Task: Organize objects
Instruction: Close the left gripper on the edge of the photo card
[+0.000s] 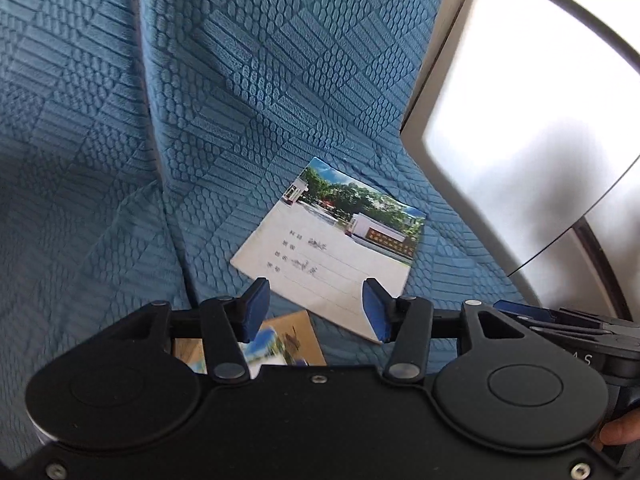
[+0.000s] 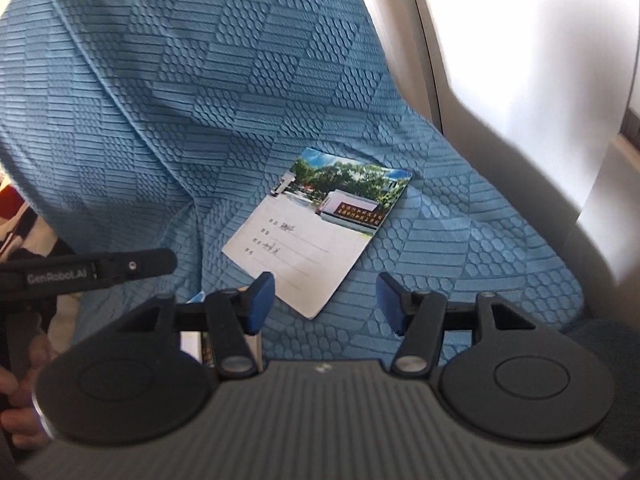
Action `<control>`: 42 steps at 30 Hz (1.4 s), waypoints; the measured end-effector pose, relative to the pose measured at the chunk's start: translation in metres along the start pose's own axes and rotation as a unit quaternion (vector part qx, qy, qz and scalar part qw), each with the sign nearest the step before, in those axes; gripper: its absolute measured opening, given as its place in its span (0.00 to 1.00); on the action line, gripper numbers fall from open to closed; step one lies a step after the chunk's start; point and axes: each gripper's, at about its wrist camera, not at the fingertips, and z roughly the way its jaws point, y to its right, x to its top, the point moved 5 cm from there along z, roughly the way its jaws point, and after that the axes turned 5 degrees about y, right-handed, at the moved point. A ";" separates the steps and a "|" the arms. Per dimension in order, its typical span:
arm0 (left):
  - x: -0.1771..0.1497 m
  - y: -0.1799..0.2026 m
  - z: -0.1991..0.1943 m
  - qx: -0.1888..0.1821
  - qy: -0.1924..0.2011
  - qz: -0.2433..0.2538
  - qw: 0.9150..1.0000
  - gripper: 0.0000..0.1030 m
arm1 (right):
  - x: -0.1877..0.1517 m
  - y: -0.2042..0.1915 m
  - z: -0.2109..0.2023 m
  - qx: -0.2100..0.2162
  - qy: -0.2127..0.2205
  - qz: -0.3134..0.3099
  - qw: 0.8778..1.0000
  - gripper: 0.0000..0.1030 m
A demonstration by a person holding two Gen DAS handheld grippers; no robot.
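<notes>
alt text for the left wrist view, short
A thin notebook with a photo cover and handwritten lines lies flat on a blue textured sofa cover, just ahead of the left gripper, whose blue-padded jaws stand open and empty. A second booklet peeks out beneath the gripper; the right gripper enters at right.

A home living room, by the look of it: a sofa draped in a blue quilted cover (image 2: 248, 92) with embossed geometric patterns, a pale padded armrest (image 2: 500, 100) catching daylight alongside, and a school notebook (image 2: 316, 232) lying on the seat.
</notes>
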 end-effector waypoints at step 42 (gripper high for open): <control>0.023 -0.079 0.133 -0.129 -0.135 -0.073 0.980 0.46 | -0.004 0.009 0.104 -0.007 -0.070 0.026 0.997 0.57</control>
